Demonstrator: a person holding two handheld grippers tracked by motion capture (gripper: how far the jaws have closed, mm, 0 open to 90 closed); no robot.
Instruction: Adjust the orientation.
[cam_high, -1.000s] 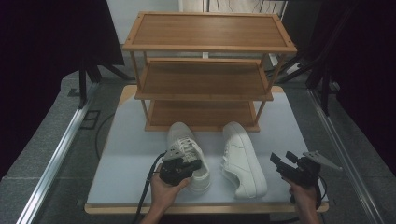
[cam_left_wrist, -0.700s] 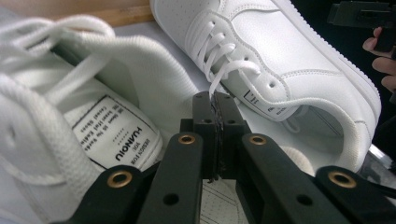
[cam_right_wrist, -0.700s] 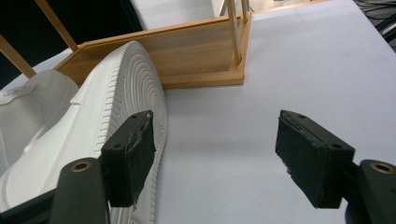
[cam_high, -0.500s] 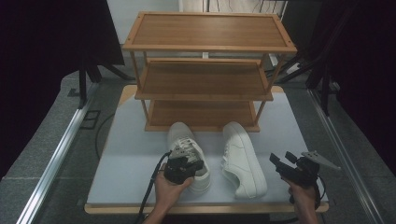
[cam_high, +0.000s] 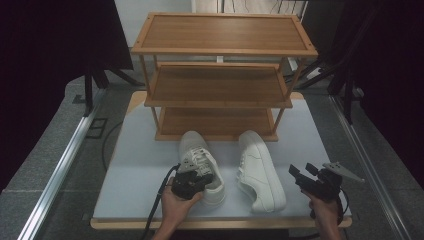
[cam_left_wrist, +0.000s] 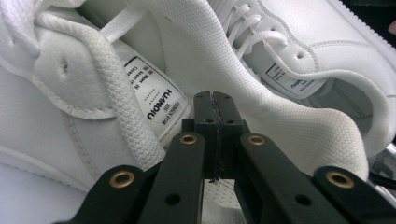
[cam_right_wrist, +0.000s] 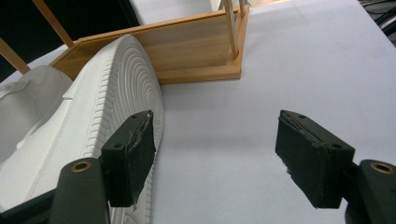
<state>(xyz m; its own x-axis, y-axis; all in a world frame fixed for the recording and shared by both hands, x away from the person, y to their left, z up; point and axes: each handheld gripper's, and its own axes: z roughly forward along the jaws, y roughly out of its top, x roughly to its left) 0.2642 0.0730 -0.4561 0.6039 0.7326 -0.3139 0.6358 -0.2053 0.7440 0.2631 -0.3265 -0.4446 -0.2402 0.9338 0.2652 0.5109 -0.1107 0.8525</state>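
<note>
Two white sneakers sit near the table's (cam_high: 135, 165) front edge, just ahead of the wooden shoe rack (cam_high: 220, 75). Left gripper (cam_high: 192, 181) is pinched tight on the collar of the left sneaker (cam_high: 200, 155). Right gripper (cam_high: 306, 176) hangs wide apart beside the right sneaker (cam_high: 260, 170), which lies tipped on its side.

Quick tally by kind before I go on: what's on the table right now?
White shoes: 2, the left shoe and the right shoe, which lies tipped on its side
Wooden shoe racks: 1, the three-tier rack
Grippers: 2, the left gripper shut at the left shoe's heel, the right gripper open
Total: 5
</note>
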